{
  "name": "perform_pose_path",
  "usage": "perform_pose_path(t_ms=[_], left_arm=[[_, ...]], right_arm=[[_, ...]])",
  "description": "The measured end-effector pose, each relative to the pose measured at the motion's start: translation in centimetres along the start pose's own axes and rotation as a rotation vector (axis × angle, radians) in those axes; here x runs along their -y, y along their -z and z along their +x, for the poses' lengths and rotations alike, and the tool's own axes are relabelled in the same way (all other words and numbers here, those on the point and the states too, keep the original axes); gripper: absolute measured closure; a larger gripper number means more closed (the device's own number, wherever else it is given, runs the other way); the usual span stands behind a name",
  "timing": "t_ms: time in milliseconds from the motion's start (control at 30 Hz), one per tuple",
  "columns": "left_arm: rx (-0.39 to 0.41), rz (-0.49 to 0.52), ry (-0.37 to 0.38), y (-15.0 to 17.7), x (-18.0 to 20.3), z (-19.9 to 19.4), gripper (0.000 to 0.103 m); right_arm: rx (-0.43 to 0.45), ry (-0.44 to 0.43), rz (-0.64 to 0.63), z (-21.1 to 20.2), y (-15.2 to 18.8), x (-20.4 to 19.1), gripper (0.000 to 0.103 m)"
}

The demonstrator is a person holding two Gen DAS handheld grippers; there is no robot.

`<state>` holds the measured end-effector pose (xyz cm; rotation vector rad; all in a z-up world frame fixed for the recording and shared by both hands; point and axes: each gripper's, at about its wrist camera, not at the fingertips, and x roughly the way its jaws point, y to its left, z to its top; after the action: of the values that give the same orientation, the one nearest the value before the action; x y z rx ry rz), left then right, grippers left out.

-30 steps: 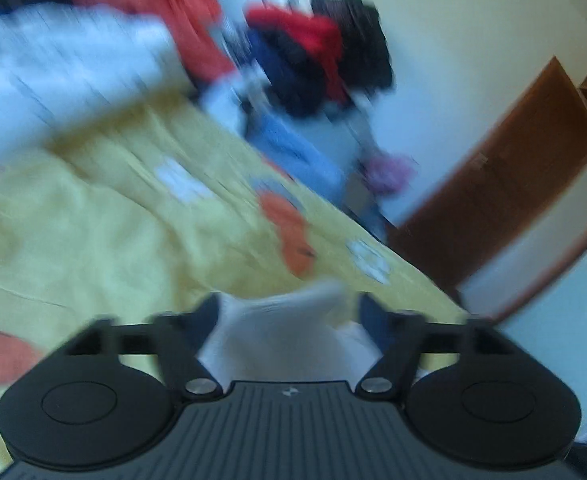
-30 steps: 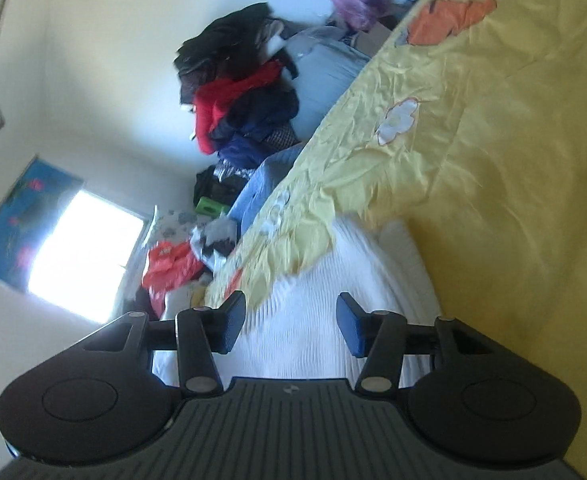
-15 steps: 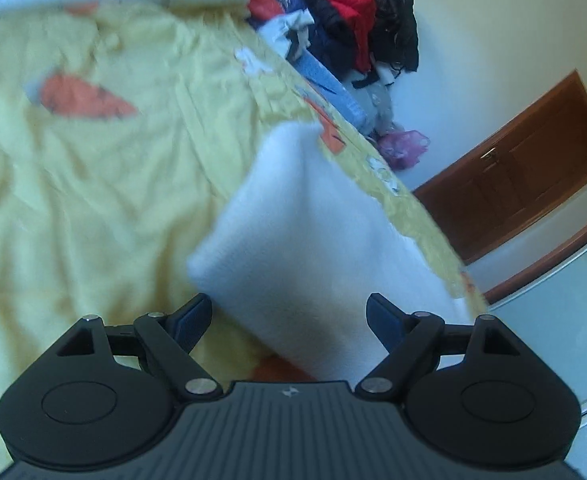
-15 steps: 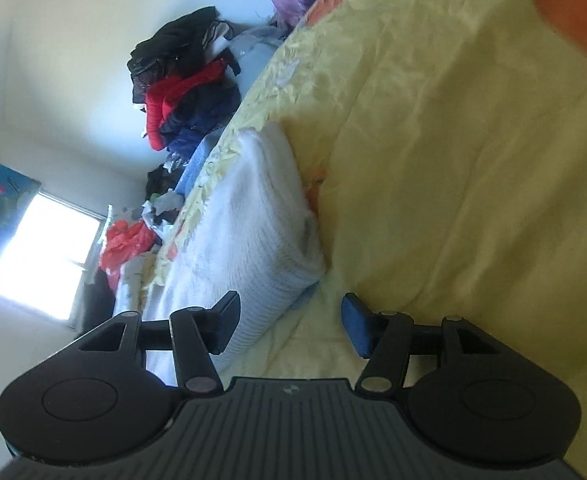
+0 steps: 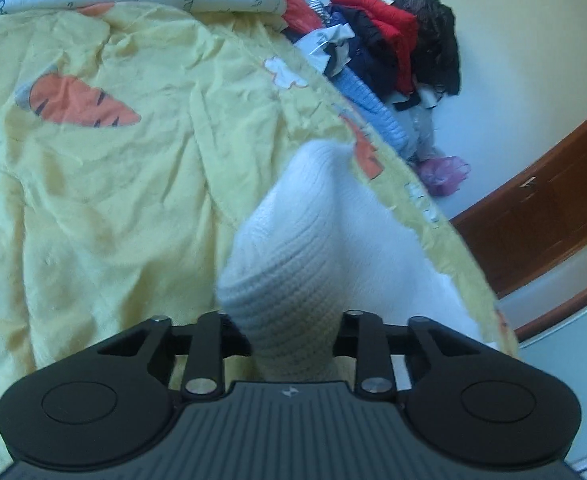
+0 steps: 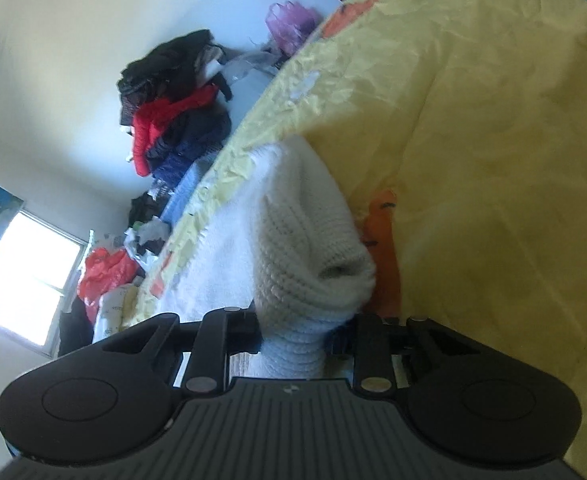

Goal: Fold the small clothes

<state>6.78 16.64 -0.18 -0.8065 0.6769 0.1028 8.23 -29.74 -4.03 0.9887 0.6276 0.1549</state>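
**Obs. 1:** While the white knit garment (image 5: 293, 248) lies on the yellow carrot-print bedspread (image 5: 105, 184), near the bed's edge at about 3 o'clock in the left wrist view, both tools have a corner of it. Reason, I judge: two corners gripped together let the piece be lifted and doubled over evenly.

**Obs. 2:** State of the left gripper (image 5: 291, 338)?

**Obs. 1:** Narrow, jaws closing. A bunched fold of knit rises at 12 o'clock from between the fingers, and the pads appear to press it.

**Obs. 2:** And the right gripper (image 6: 293, 338)?

**Obs. 1:** Same entry. Narrow and closing, with a thick roll of the same white knit pinched between the fingers. In that view the garment runs off toward 10 o'clock along the bed edge.

**Obs. 2:** Is the cloth clear of the bedspread?

**Obs. 1:** Probably only at the gripped corners; the frame is soft there, so not certain. The clothes heap (image 5: 389, 40) against the wall, at 1 o'clock, is well apart and plays no part.
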Motion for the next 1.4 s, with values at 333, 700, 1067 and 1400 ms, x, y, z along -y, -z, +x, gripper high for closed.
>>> perform_pose_path(t_ms=[333,700,1067,1400], left_arm=[[-0.082,0.165,0.107,2.8,-1.7,-10.9,0.08],[-0.14,0.513,0.053,5.4,-3.1,-16.6,0.048],[0.064,0.687,-0.125,-0.4,2.6,-11.2,0.022],[-0.093,0.779,-0.219,0.7,5.4,0.8,0.085]], right_arm=[[-0.13,-0.125,-0.119,-11.0,2.1,-0.9,0.078],[-0.164,0.113,-0.229,-14.8,3.3,1.3,0.048],[-0.039,0.086,-0.596,-6.8,-3.2,-6.0,0.031],[-0.266,0.202,-0.803,3.2,-1.0,-7.0,0.087]])
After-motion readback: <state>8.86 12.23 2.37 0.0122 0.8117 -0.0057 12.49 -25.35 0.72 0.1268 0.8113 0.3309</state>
